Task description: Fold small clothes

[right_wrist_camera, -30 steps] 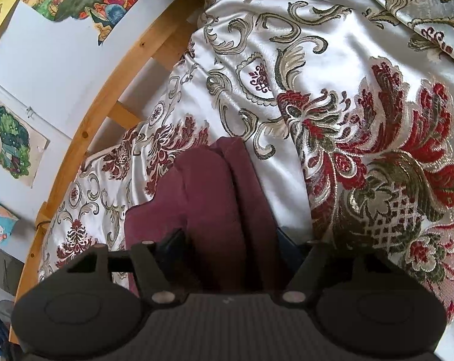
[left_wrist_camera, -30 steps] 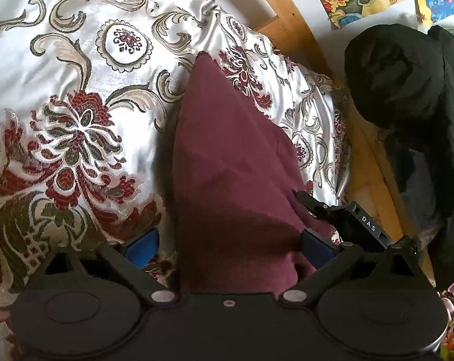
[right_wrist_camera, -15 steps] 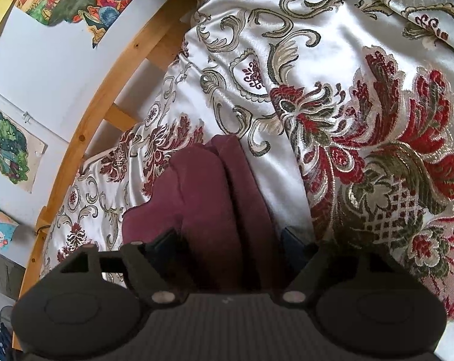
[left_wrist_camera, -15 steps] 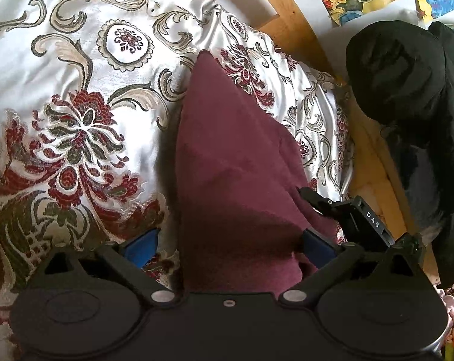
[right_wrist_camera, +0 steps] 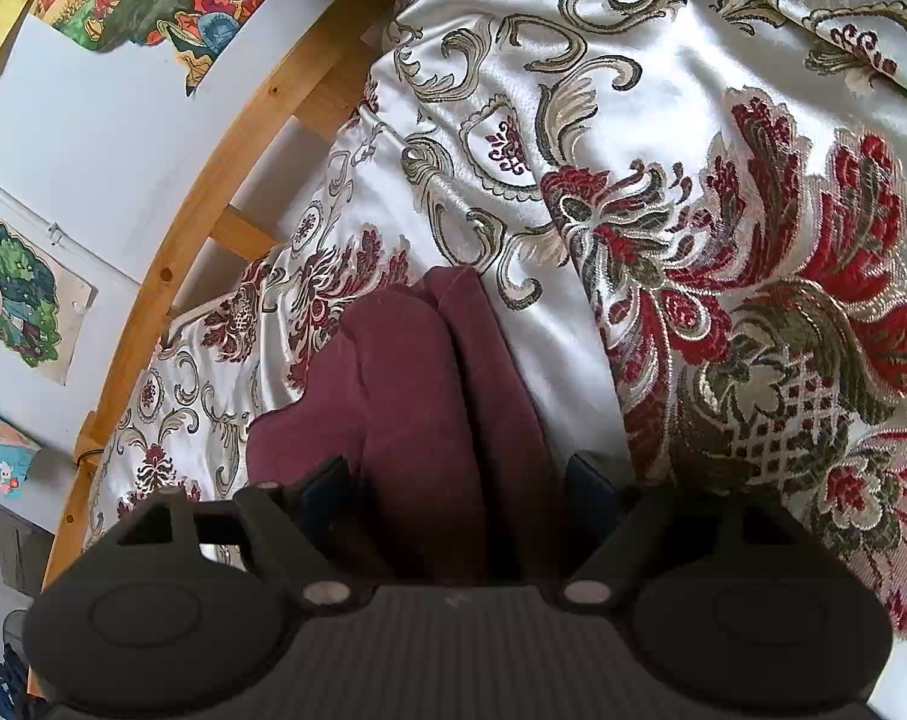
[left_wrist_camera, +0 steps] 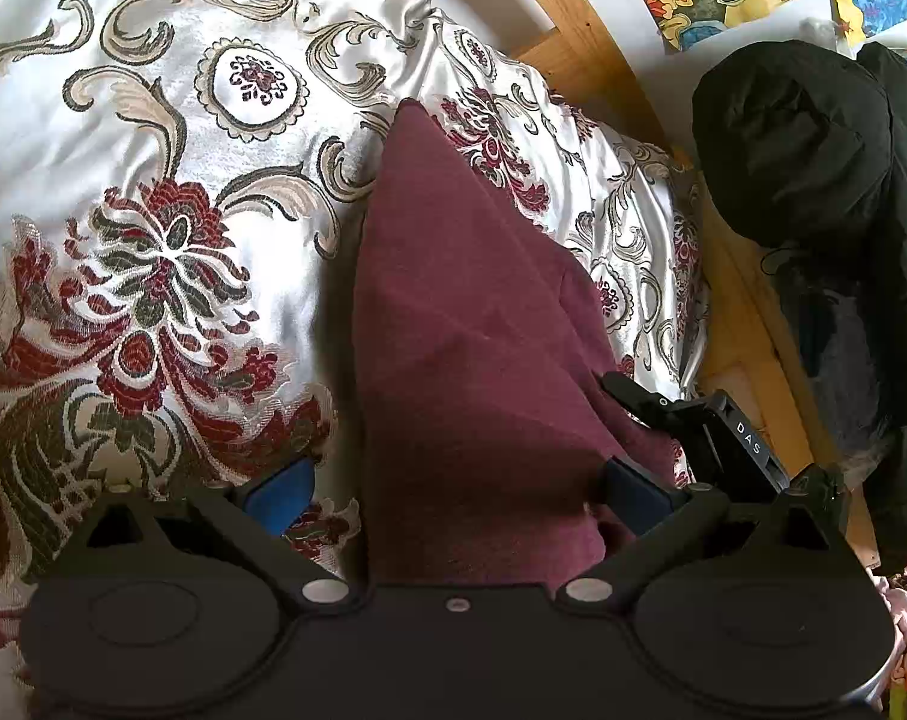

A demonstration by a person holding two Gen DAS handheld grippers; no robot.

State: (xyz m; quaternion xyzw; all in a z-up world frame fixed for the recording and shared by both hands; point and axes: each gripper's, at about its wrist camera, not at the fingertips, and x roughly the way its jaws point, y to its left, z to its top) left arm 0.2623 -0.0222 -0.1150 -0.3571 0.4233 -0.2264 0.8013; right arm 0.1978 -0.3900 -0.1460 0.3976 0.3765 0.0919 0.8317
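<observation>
A maroon garment (left_wrist_camera: pixel 471 348) lies folded on the patterned satin bedspread (left_wrist_camera: pixel 153 192). My left gripper (left_wrist_camera: pixel 456 489) is open, its blue-padded fingers (left_wrist_camera: pixel 279 495) standing wide on either side of the garment's near end. The right gripper's black body (left_wrist_camera: pixel 717 432) shows at the garment's right edge in the left wrist view. In the right wrist view the garment (right_wrist_camera: pixel 429 414) shows as two folded layers, and my right gripper (right_wrist_camera: pixel 459 489) is open with its fingers (right_wrist_camera: pixel 327 486) straddling the cloth's near end.
A wooden bed frame (left_wrist_camera: pixel 585 24) runs along the bedspread's far edge, with a white wall and colourful pictures (right_wrist_camera: pixel 15 294) behind. A black jacket (left_wrist_camera: pixel 813 180) hangs to the right in the left wrist view.
Both grippers have drifted slightly over the garment; the view shifts a little. The jaws stay open and the cloth has not visibly moved.
</observation>
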